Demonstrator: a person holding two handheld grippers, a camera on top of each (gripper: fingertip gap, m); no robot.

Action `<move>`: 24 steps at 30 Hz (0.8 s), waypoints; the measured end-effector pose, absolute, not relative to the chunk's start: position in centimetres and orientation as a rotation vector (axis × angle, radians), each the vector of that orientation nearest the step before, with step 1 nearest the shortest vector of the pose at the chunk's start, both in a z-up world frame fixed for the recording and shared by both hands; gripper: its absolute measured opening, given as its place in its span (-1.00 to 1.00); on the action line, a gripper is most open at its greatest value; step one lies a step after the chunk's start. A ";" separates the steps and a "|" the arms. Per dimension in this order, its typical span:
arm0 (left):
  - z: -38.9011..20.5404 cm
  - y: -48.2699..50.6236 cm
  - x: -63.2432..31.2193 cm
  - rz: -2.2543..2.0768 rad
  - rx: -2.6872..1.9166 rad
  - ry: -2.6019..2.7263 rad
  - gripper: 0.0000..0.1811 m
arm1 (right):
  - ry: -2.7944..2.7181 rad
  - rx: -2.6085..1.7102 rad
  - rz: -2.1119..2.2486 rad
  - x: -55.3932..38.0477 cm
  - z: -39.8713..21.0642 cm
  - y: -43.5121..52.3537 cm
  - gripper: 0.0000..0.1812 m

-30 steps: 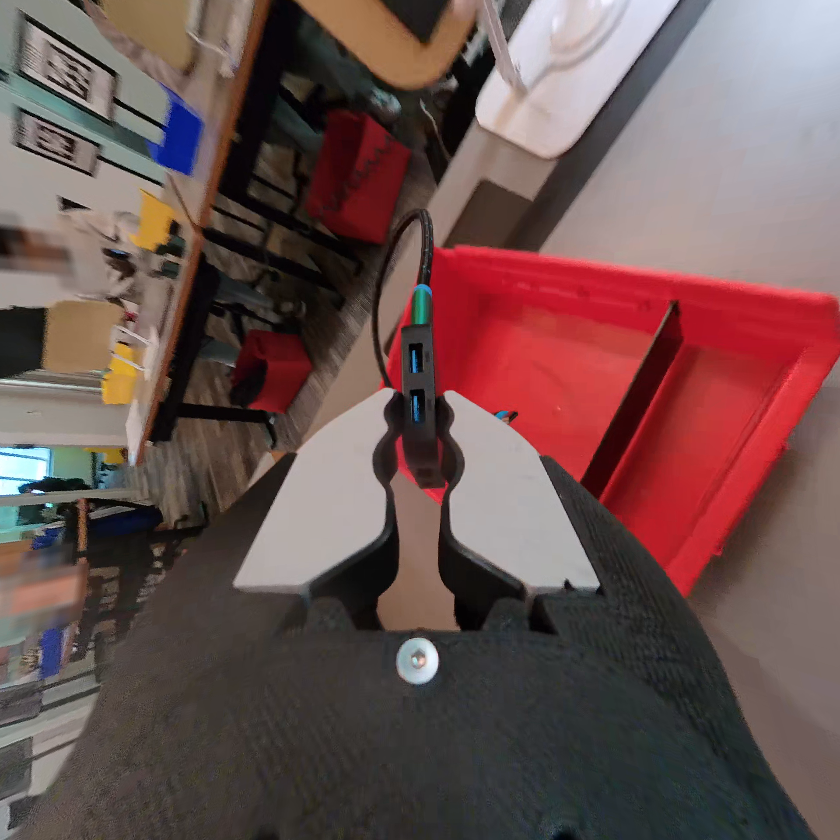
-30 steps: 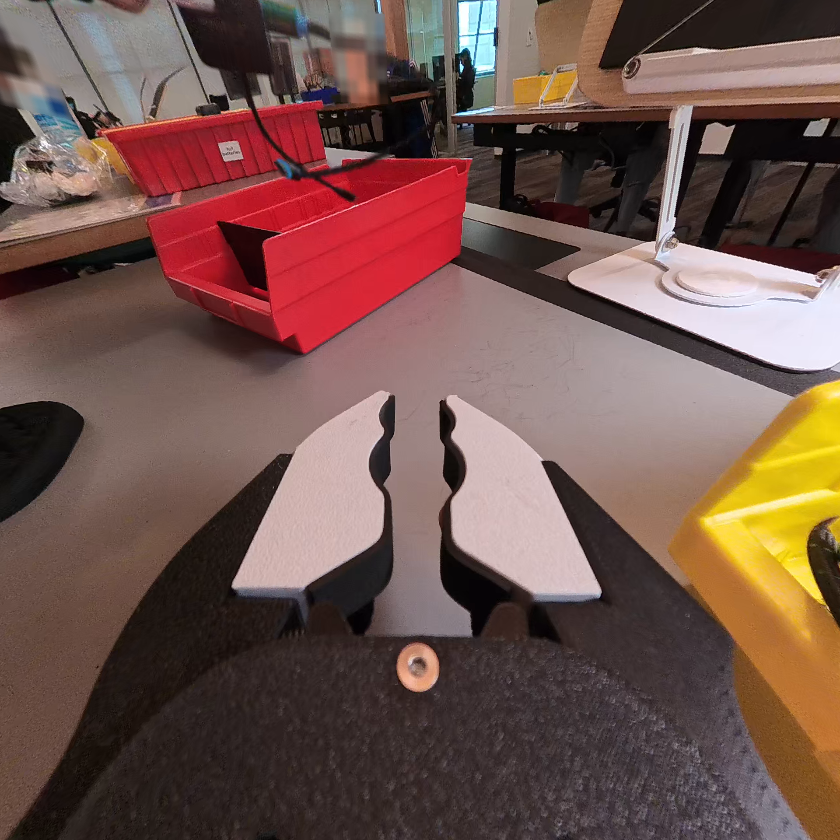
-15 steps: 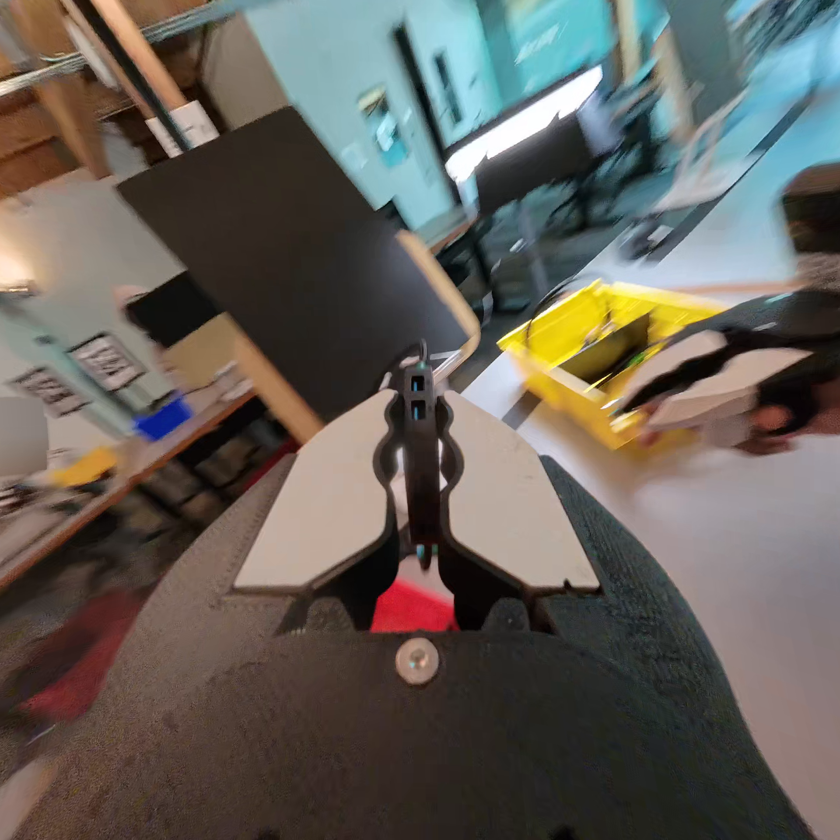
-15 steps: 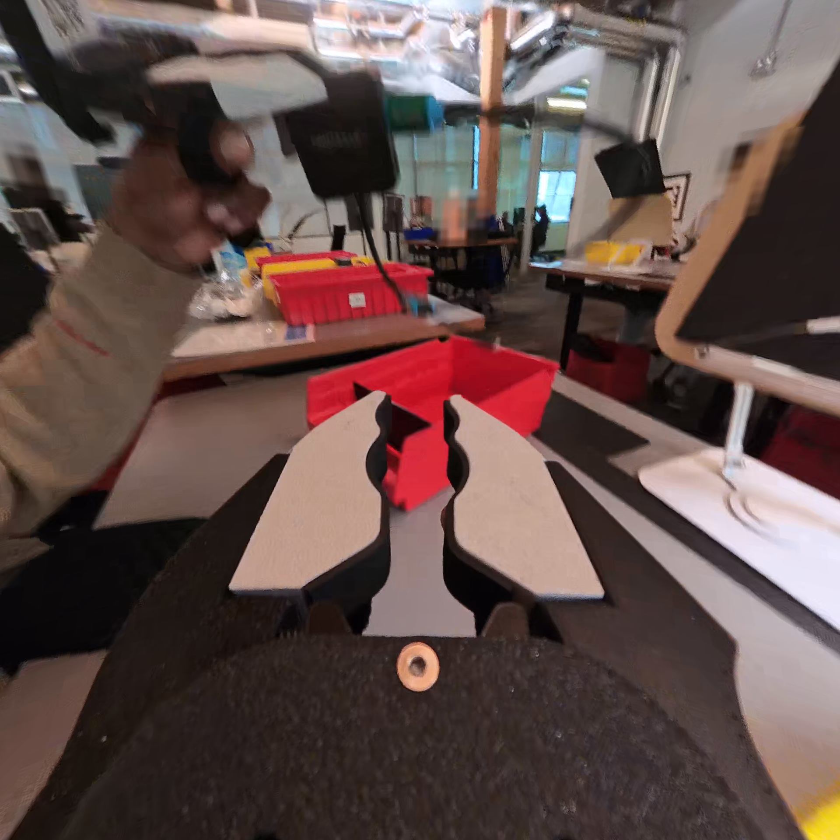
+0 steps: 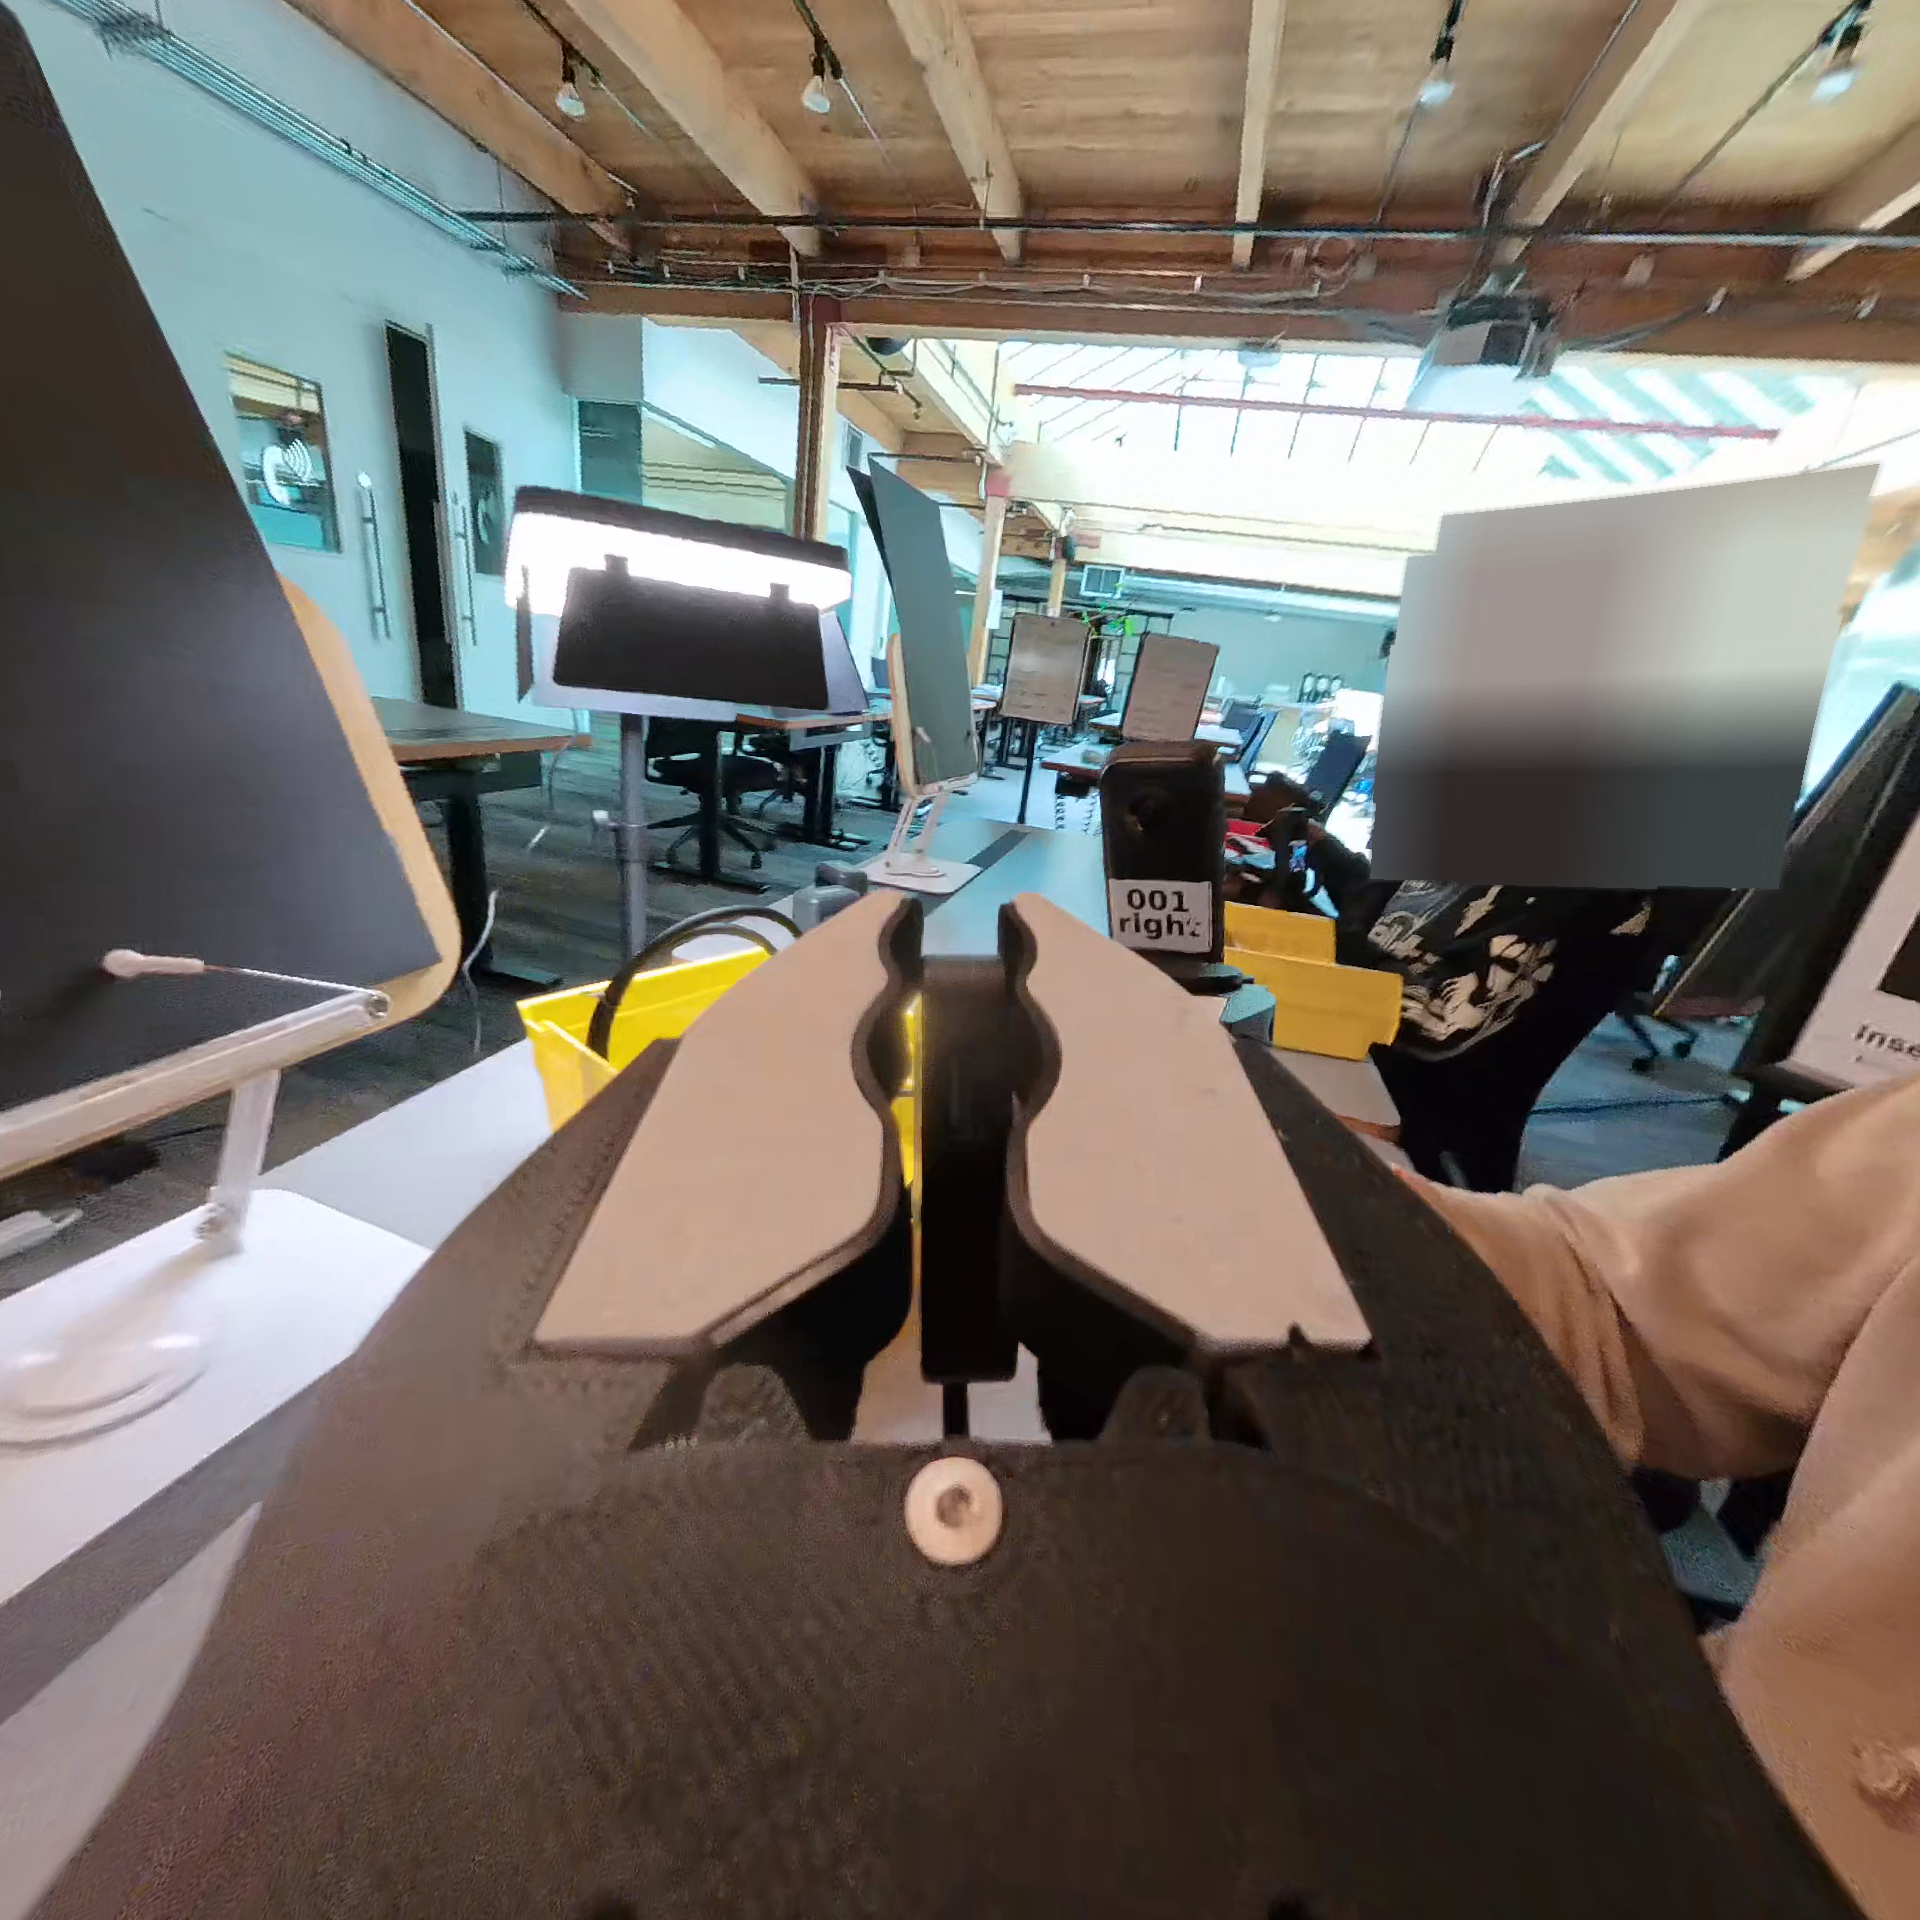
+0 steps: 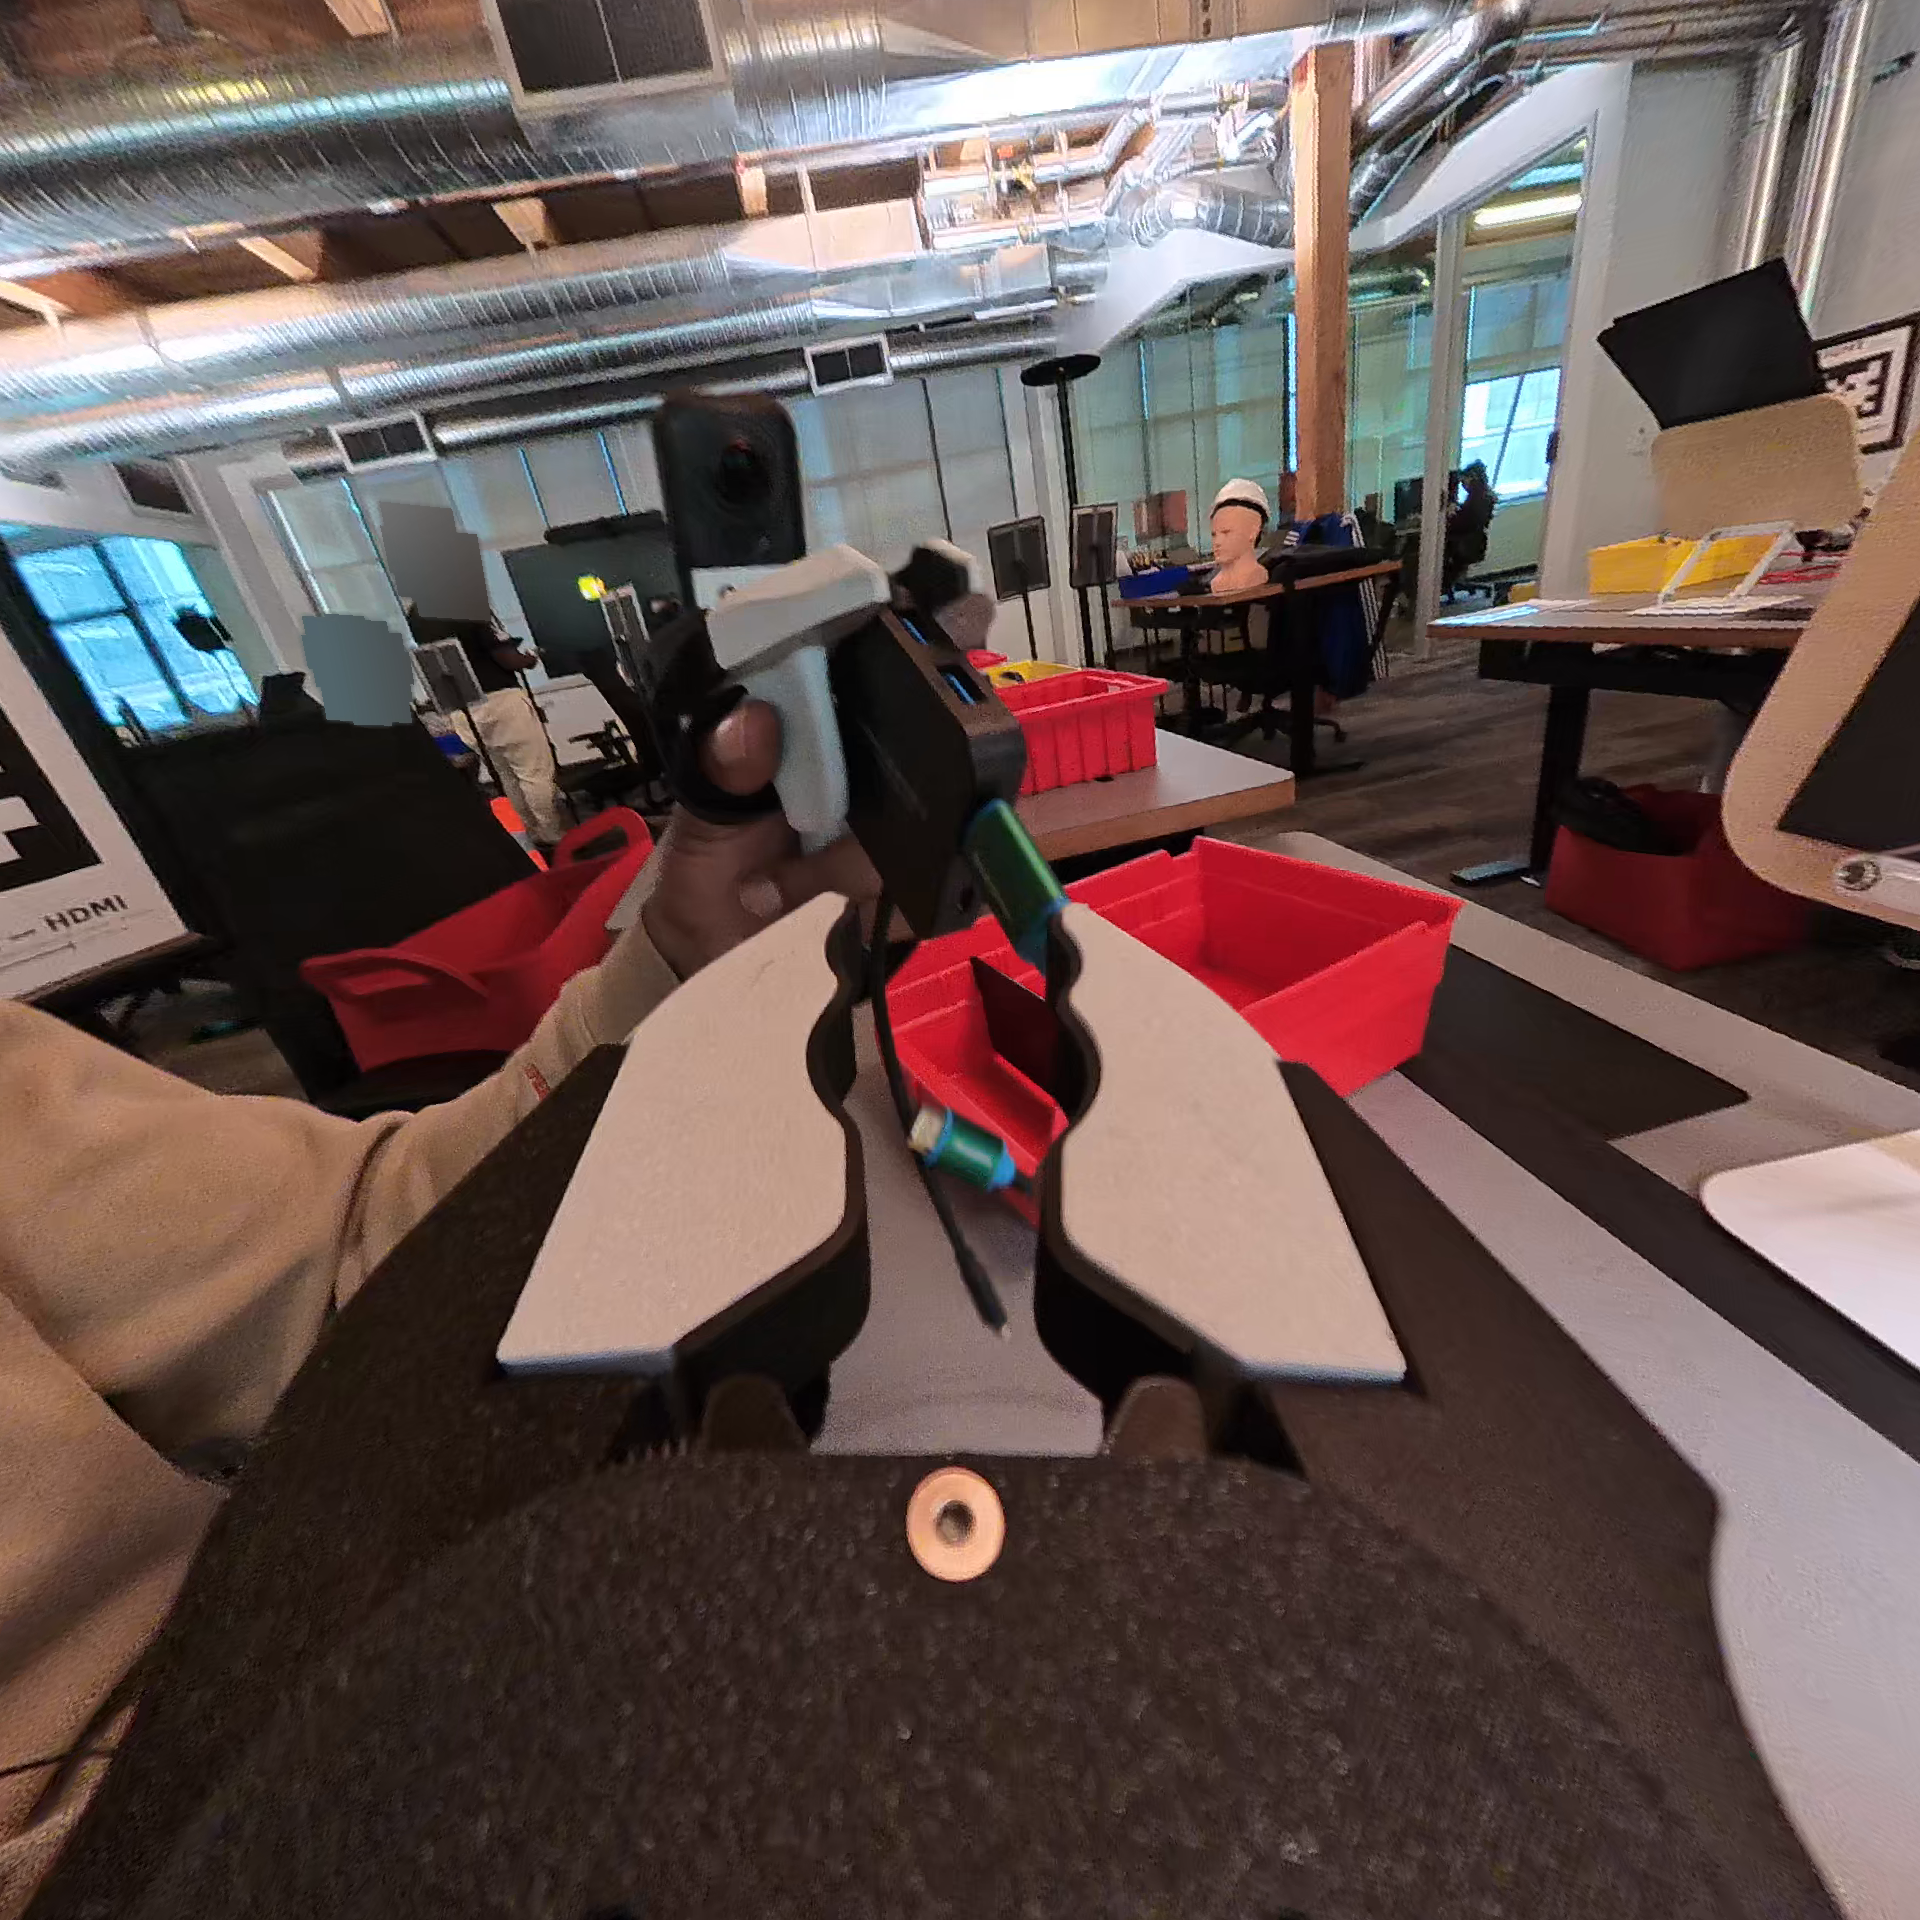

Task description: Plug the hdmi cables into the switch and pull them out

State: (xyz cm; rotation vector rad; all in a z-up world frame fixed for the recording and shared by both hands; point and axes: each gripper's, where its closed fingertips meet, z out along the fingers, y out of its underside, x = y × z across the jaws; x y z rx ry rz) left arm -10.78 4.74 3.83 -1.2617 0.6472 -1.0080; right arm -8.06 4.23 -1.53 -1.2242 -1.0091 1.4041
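My left gripper (image 5: 961, 920) is shut on the black switch (image 5: 966, 1164), which shows edge-on between the fingers. In the right wrist view the left gripper (image 6: 883, 644) is held up in a hand with the switch (image 6: 914, 758) clamped in it. A green connector (image 6: 1013, 862) sits in the switch's lower end. Its black cable (image 6: 883, 997) hangs down to a loose green plug (image 6: 966, 1148). My right gripper (image 6: 956, 920) is open just below the switch. The hanging plug lies between its fingers, not gripped.
A red bin (image 6: 1299, 966) with a black divider stands on the grey table behind the switch. A yellow bin (image 5: 644, 1013) holding a black cable is ahead in the left view, beside a tablet stand on a white base (image 5: 135, 1340). People stand far off.
The left gripper swung up and round from over the red bin and now holds the switch in the air. The right gripper rose off the table, came close under the switch and opened wider.
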 end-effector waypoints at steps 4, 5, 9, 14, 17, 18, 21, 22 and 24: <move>3.2 5.4 -10.6 -1.081 -1.251 0.626 -0.84 | -0.948 -1.221 1.398 -7.9 -2.1 5.4 -0.71; 3.0 5.5 -10.6 -1.091 -1.249 0.618 -0.84 | -0.936 -1.228 1.416 -7.8 -2.1 5.6 -0.72; 3.3 6.4 -11.6 -1.088 -1.207 0.509 -0.84 | -0.931 -1.238 1.459 -7.8 -2.6 5.7 -0.76; 4.3 6.8 -13.9 -1.126 -1.122 0.354 -0.83 | -1.041 -1.243 1.482 -9.5 -3.9 3.6 -0.79; 4.6 5.7 -12.2 -1.192 -1.060 0.399 -0.83 | -0.979 -1.282 1.466 -10.2 -4.5 4.4 -0.55; 4.6 5.4 -11.4 -1.227 -1.040 0.416 -0.83 | -0.940 -1.282 1.476 -10.0 -4.2 4.9 -0.53; 3.6 5.3 -9.2 -1.277 -1.065 0.466 -0.84 | -0.837 -1.198 1.563 -8.2 -2.2 5.4 -0.58; 3.1 5.5 -8.7 -1.285 -1.082 0.471 -0.84 | -0.823 -1.170 1.577 -7.6 -1.5 5.4 -0.61; 2.6 5.4 -7.9 -1.379 -1.090 0.489 -0.83 | -0.815 -1.190 1.534 -6.9 -1.2 5.9 -0.71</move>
